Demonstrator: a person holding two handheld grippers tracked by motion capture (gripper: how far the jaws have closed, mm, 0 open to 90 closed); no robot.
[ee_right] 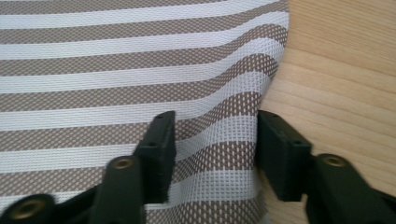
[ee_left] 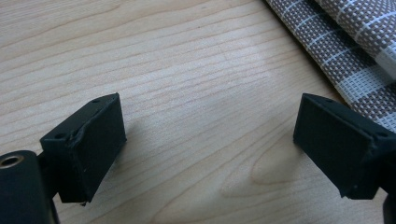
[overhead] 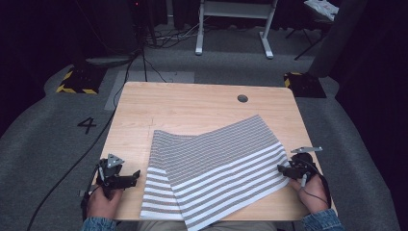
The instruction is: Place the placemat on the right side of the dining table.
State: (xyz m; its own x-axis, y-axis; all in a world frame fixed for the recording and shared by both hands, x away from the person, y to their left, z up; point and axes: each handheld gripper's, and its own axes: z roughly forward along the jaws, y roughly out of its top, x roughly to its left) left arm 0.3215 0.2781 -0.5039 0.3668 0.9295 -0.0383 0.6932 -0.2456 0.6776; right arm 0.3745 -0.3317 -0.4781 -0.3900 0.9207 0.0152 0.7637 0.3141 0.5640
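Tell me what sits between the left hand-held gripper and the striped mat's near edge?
Bare wood. In the high view, only tabletop separates the left hand-held gripper from the striped mat.

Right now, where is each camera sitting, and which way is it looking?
High view: above the person's side, looking forward and down at the wooden table, striped mat, both hands, left gripper and right gripper.
Left gripper view: on the left gripper, looking along its wide-apart jaws at bare wood, mat corner beside.
Right gripper view: on the right gripper, its jaws straddling the mat's raised edge.
All three views share the mat and table.
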